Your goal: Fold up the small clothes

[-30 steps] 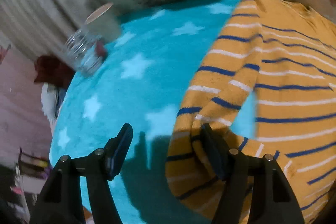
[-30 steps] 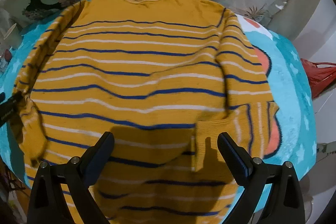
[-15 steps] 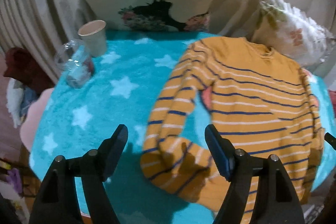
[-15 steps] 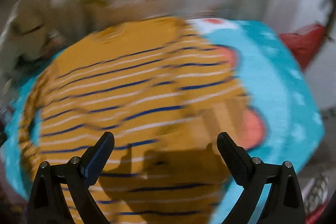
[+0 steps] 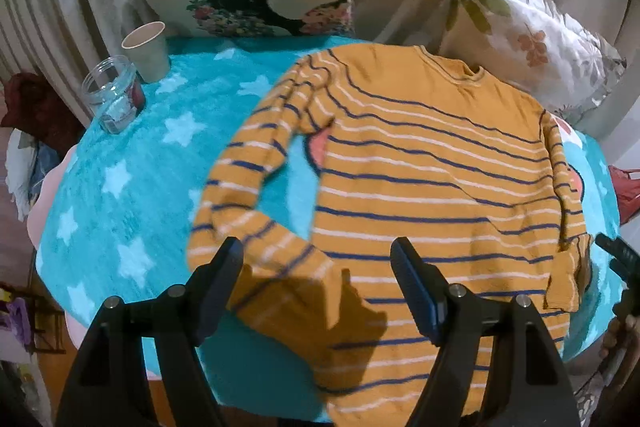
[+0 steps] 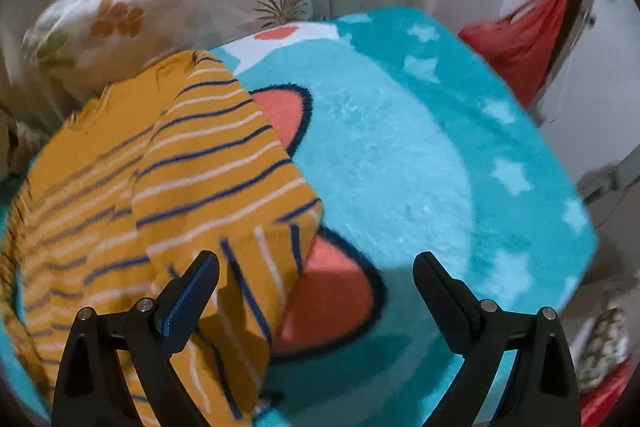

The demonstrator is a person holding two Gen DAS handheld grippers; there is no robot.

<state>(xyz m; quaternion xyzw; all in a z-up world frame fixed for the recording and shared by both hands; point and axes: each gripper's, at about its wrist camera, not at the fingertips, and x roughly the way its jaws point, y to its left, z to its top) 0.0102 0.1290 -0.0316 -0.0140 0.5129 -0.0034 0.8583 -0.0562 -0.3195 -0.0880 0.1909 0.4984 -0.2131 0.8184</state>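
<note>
Left gripper [image 5: 316,279], jaws apart and empty, has lifted off the sleeve [image 5: 256,187] it laid inward, right gripper [image 6: 316,287] likewise released; sweater [image 5: 432,195] lies flat on blanket [image 5: 132,187], 1 sleeve folded.

Blanket [image 5: 132,163] open — jar [image 5: 112,99], cup [image 5: 146,51] far-left.

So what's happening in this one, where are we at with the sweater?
A person with a gripper in each hand is folding a mustard striped sweater spread flat on a teal star blanket. Neither gripper holds anything: the left gripper hovers open above the hem, and the right gripper is open over the sweater's right edge. The left sleeve lies bent beside the body, the right sleeve along its side. A paper cup and glass jar stand aside.
</note>
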